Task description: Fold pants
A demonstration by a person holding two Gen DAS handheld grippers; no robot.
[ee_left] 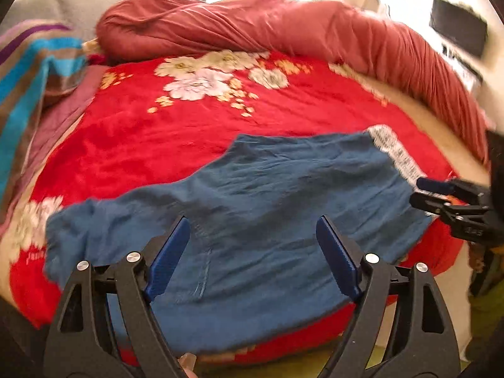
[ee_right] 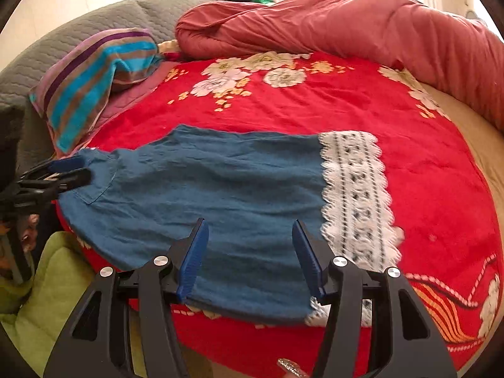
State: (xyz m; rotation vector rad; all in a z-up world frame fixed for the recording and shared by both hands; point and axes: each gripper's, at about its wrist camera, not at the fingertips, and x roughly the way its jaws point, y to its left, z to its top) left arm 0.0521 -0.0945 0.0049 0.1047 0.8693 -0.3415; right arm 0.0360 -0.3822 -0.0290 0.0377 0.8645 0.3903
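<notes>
Blue pants (ee_left: 252,208) with a white lace hem (ee_left: 393,151) lie flat on the red floral bedspread (ee_left: 189,126), near its front edge. In the right wrist view the pants (ee_right: 220,195) spread left to right with the lace hem (ee_right: 356,195) at the right. My left gripper (ee_left: 253,236) is open above the middle of the pants. My right gripper (ee_right: 250,242) is open above the pants' near edge, just left of the lace. Each gripper shows in the other's view, the right one (ee_left: 422,193) by the hem, the left one (ee_right: 78,170) at the waist end.
A rolled dusty-red duvet (ee_left: 283,28) runs along the back and right of the bed. A striped pillow (ee_right: 94,82) and a grey quilted headboard (ee_right: 94,28) are at the left. A green cloth (ee_right: 47,283) lies below the bed's front left edge.
</notes>
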